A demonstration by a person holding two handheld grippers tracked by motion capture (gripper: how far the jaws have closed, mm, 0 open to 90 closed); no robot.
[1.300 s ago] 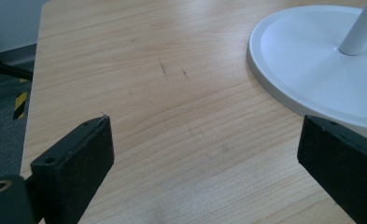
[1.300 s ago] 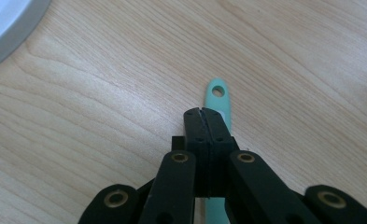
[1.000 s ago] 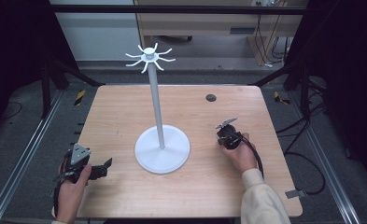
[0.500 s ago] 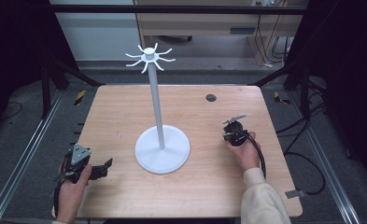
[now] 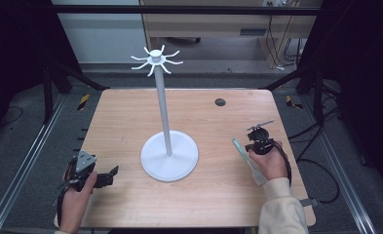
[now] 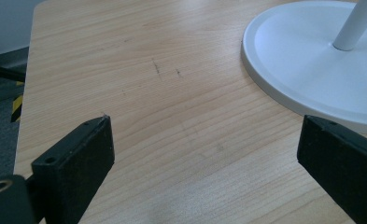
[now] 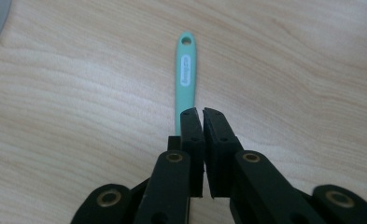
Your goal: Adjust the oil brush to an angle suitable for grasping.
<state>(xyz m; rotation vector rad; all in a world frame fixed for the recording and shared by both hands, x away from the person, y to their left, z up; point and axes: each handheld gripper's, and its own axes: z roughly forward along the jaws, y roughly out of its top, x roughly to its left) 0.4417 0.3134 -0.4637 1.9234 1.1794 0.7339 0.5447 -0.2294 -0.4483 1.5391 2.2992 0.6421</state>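
Observation:
A tall white stand with curved hooks at its top rises from a round base in the middle of the wooden table. A utensil with a teal handle lies flat on the table at the right, its pale end under the person's right hand. My right gripper hovers just over it. In the right gripper view my right gripper has its jaws together but for a sliver, nothing between them, and the teal handle runs out beneath. My left gripper rests at the front left. In its own view the left gripper is wide open and empty.
A small dark round fitting sits in the tabletop at the back right. Black frame rails run along both sides of the table, and cables trail off the right edge.
My right hand has moved to the right and slightly up, and the teal-handled utensil now shows on the table beside it. The left hand has stayed put.

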